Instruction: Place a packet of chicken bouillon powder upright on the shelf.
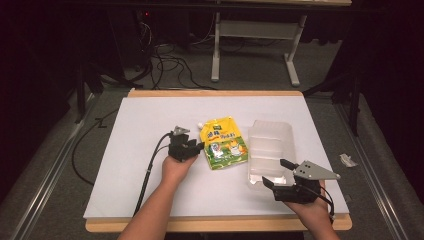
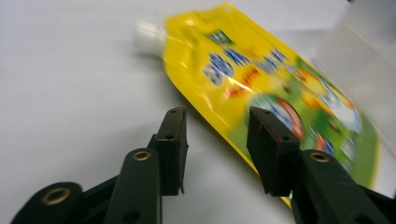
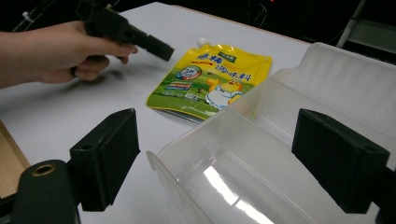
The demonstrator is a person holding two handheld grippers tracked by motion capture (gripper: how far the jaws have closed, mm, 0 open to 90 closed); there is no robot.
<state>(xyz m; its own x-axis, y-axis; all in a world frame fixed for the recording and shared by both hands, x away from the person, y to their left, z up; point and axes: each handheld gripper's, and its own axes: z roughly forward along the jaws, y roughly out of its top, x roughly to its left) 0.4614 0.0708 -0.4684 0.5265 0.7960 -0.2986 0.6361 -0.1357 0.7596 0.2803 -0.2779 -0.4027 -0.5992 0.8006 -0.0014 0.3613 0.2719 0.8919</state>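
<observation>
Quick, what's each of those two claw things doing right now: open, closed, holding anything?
Left gripper: open, holding nothing, beside the yellow pouch.
Right gripper: open, holding nothing, at the clear tray.

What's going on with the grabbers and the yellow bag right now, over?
Left gripper open, at the yellow pouch's edge, not gripping. Right gripper open, at the clear tray. Pouch flat beside tray. Nothing in the way.

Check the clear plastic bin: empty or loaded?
Empty. The clear bin shows bare ribbed walls and floor in the right gripper view; the yellow pouch lies flat on the table beside it, outside.
</observation>
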